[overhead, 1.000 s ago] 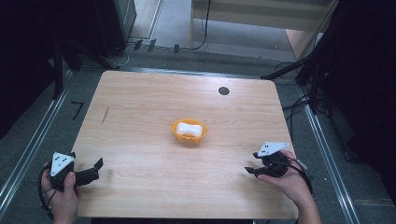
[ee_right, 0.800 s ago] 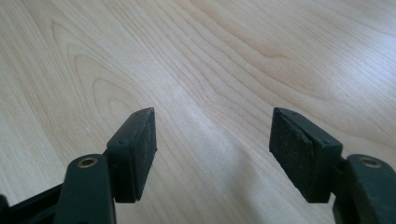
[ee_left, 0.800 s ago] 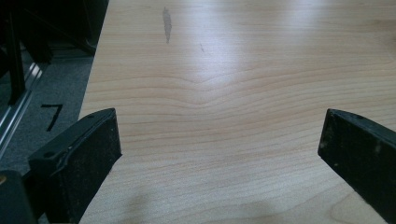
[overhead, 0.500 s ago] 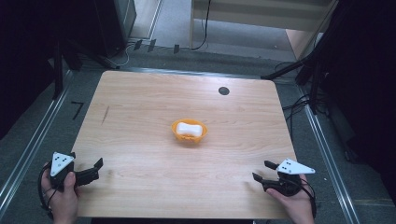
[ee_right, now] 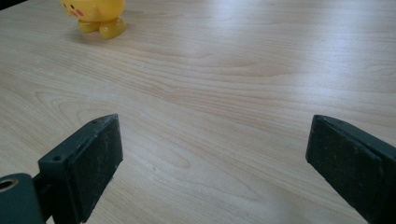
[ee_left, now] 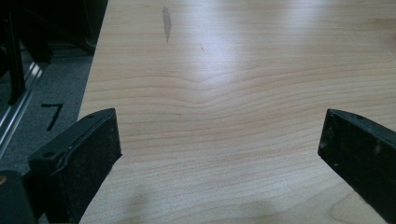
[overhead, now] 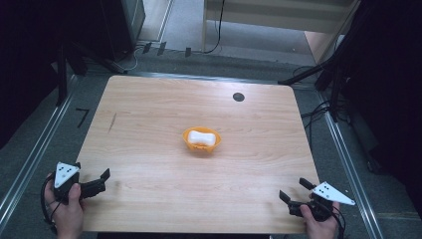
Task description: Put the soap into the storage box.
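An orange bowl [overhead: 187, 139] stands at the middle of the wooden table [overhead: 149, 109] with a white lump [overhead: 201, 136] inside it. In the right gripper view it appears far off at the top left as a yellow bowl [ee_right: 95, 14] with small feet and a painted face. My left gripper [overhead: 102, 180] rests at the table's near left corner, open, over bare wood [ee_left: 219, 140]. My right gripper [overhead: 292, 189] sits at the near right corner. Its jaws have just been opening and stand wide with nothing between them [ee_right: 212, 144].
A black round hole [overhead: 238, 96] marks the table's far side. A dark streak [overhead: 113, 122] lies on the wood at the left. Metal rails [overhead: 30, 159] run along the floor on both sides, and cables [overhead: 318, 112] trail at the right.
The right gripper has moved back toward the table's near right corner and its jaws have spread wider. The left gripper has stayed where it was.
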Demonstrator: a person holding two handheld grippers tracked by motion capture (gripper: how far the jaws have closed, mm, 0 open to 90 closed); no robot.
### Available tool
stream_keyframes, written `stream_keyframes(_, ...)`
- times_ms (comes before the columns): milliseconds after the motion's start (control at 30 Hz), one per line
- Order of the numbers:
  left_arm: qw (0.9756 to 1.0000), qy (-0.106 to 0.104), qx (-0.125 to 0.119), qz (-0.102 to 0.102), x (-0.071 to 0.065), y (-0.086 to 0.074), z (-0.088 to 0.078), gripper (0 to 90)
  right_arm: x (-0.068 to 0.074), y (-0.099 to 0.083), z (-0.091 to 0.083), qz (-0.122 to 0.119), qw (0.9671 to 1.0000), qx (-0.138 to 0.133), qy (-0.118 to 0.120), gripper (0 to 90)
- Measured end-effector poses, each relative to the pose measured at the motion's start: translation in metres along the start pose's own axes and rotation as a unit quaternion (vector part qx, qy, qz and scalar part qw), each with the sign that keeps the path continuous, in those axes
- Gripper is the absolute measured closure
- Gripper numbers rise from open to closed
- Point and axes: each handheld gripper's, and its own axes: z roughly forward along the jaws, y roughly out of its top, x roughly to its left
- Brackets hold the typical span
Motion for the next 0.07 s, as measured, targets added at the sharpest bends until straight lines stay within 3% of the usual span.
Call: stream_keyframes(67, 1.0, 0.001, 0.001, -0.001, 0.0, 0.0001, 0.0001, 0.0, 0.001, -0.0001, -0.0001, -0.001, 1.0, -0.002, -0.006, 4.3)
